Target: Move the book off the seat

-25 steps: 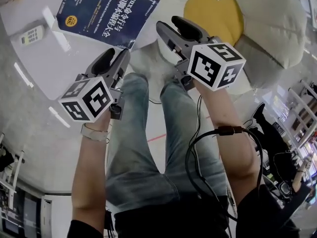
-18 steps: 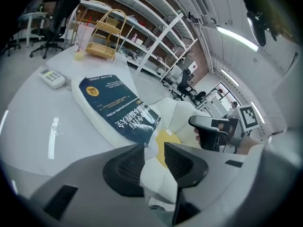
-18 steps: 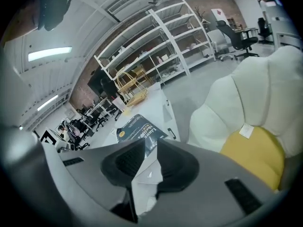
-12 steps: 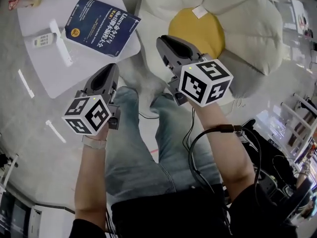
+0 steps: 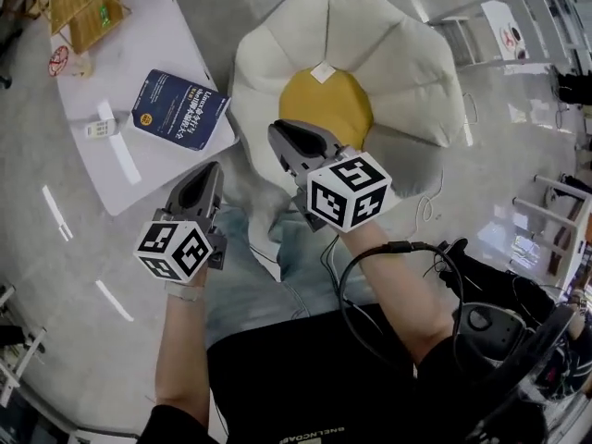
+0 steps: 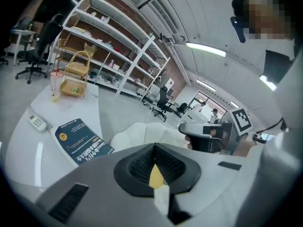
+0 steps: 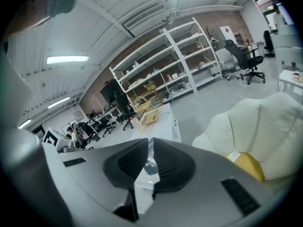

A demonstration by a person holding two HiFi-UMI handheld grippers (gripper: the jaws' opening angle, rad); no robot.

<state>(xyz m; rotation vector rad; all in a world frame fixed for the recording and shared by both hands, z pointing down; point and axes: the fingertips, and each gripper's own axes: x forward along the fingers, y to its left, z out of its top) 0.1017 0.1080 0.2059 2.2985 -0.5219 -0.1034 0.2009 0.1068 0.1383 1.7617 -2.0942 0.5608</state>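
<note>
The dark blue book (image 5: 180, 109) lies flat on the white table (image 5: 148, 44), left of the seat; it also shows in the left gripper view (image 6: 83, 143). The seat is a cream flower-shaped cushion chair (image 5: 398, 63) with a bare yellow centre (image 5: 324, 104). My left gripper (image 5: 205, 176) hangs in the air between table and seat, shut and empty (image 6: 155, 148). My right gripper (image 5: 282, 137) hovers over the seat's near edge; its jaws are closing the last bit, tips together, with nothing between them (image 7: 149, 141). Neither gripper touches the book.
A small white remote (image 5: 99, 129) and a white strip lie on the table beside the book. Wicker baskets (image 5: 79, 3) stand at the table's far end. Cables trail from my right arm. Shelving and office chairs stand farther off.
Both grippers have gone from open to shut, empty. They have drawn back from the table and seat, which now look smaller and farther away. The book stays on the table.
</note>
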